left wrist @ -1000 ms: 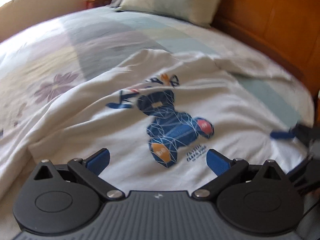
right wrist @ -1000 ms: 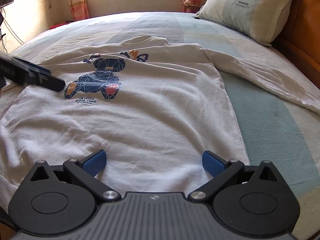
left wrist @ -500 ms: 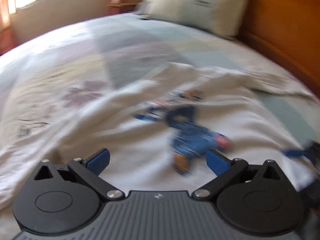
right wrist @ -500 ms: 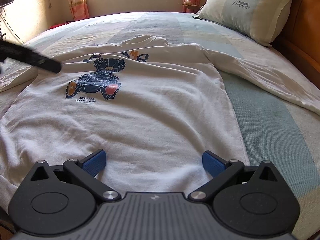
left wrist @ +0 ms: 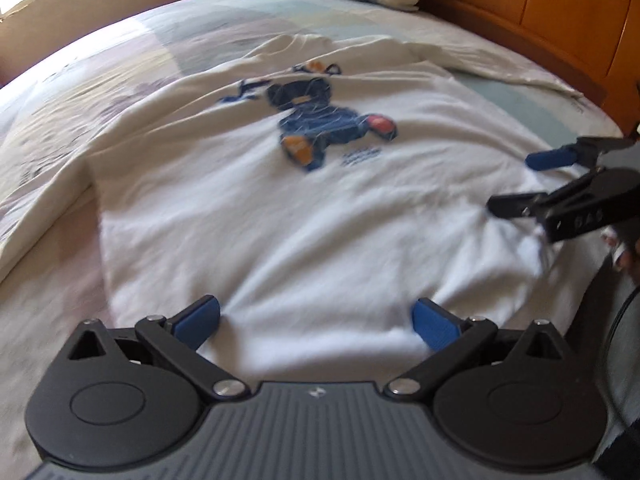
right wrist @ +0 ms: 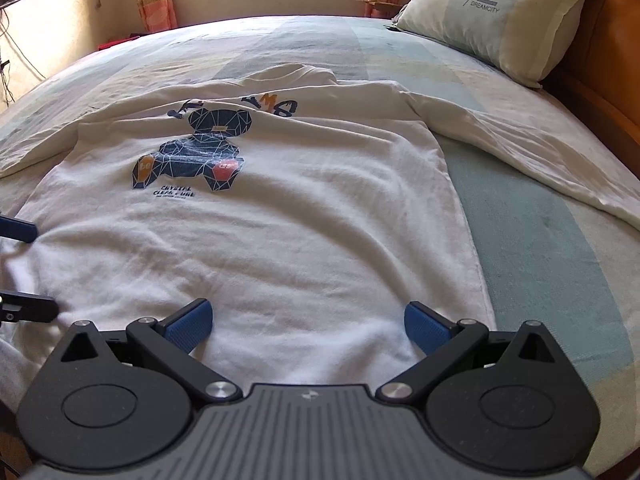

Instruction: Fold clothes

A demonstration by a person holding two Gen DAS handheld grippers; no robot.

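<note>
On the bed, white long-sleeved sweatshirt with blue bear print lies flat, hem nearest, collar far, left gripper and right gripper jaws both wide open, empty, hovering over hem.

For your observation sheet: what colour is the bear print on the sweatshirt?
Dark navy bear print with one orange and one red paw, clearest in the right wrist view.

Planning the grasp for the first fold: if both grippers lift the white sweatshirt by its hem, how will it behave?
Probably floppy: the sweatshirt already lies in soft wrinkles, so it should sag between the left gripper and right gripper, both open. The long sleeve sprawled toward the pillow will likely trail. It looks thick, so the hem may bunch.
</note>
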